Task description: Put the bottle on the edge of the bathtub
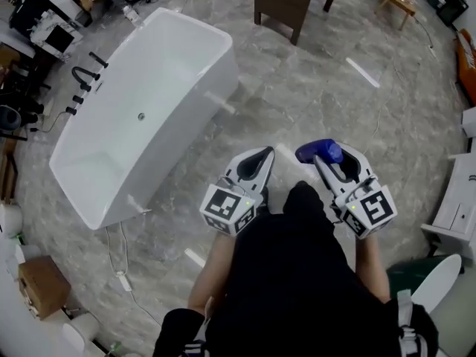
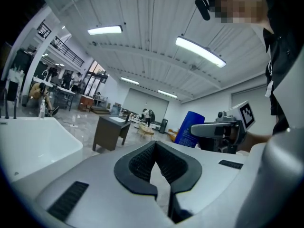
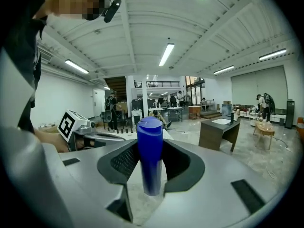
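Right gripper view shows the right gripper with its jaws clamped on a tall blue plastic bottle, well apart from the white freestanding bathtub. The left gripper has its jaws closed on nothing. The smooth bottle may slip during the carry, or topple off the narrow rim if released off-centre.

The blue bottle sits upright in the right gripper, well apart from the white bathtub.

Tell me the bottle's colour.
Blue. The bottle shows best in the right gripper view.
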Motion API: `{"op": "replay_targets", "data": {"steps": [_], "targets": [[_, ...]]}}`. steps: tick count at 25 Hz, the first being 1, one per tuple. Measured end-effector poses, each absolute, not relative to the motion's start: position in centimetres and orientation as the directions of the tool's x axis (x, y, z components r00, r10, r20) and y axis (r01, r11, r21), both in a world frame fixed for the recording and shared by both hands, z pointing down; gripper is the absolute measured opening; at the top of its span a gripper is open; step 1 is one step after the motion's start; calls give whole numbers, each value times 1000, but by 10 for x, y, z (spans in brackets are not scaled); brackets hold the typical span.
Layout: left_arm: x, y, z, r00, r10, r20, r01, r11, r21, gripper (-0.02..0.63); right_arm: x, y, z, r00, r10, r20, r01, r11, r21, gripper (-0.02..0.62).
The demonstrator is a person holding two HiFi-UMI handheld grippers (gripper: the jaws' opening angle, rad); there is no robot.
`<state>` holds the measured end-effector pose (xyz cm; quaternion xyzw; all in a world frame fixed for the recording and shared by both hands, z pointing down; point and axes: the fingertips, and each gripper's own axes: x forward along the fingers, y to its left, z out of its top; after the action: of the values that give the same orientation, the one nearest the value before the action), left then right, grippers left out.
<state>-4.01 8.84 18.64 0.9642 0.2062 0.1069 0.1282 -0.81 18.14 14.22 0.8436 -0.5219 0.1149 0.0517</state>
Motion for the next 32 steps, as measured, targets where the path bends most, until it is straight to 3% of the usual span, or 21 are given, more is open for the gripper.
{"op": "replay_targets", "data": {"steps": [7,15,23,32], "targets": [[11,47,191,955,240,172,184,-940,287,9,64,131,160,237,-928,289,-958,-272,-88,150],[68,13,191,976,-71,204,-129,-949,287,9,136,66,181,-120,-943,311,-992,104,-69,150],[100,8,198,918,-328,223,-386,-868,312,10,184,37,222,-355,-833,424,-932,349,-95,150],[98,11,226,830,-483,280,-556,-754,350,10,197,20,287,-479,-679,557,-851,515,-104,150]]}}
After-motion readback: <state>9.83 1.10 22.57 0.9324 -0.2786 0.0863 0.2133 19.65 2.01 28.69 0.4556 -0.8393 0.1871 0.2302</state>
